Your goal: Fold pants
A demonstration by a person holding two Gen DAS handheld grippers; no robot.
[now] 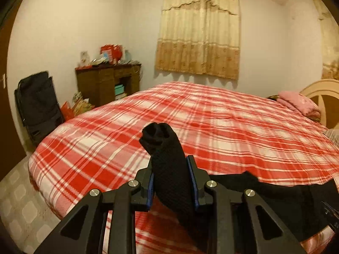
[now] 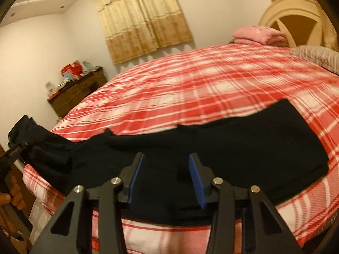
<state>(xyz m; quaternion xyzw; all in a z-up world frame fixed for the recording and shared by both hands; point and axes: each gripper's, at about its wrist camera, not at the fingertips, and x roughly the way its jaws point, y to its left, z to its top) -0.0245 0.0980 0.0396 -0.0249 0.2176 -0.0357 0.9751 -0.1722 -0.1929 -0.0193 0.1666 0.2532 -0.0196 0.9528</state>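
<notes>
Black pants (image 2: 233, 146) lie stretched along the near edge of a bed with a red plaid cover (image 2: 201, 80). My left gripper (image 1: 172, 177) is shut on a bunched end of the pants (image 1: 167, 158), which sticks up between its blue pads and is lifted above the bed. From there the fabric runs right (image 1: 286, 192). The left gripper also shows at the left of the right wrist view (image 2: 14, 152), held by a hand. My right gripper (image 2: 167, 180) is open, with its fingers spread over the middle of the pants.
A pink folded blanket (image 1: 298, 103) and a cream headboard (image 1: 322, 93) are at the bed's far right. A grey pillow (image 2: 317, 57) lies near them. A wooden desk with clutter (image 1: 108, 80) and a black bag (image 1: 38, 103) stand by the left wall. A curtain (image 1: 199, 33) hangs behind.
</notes>
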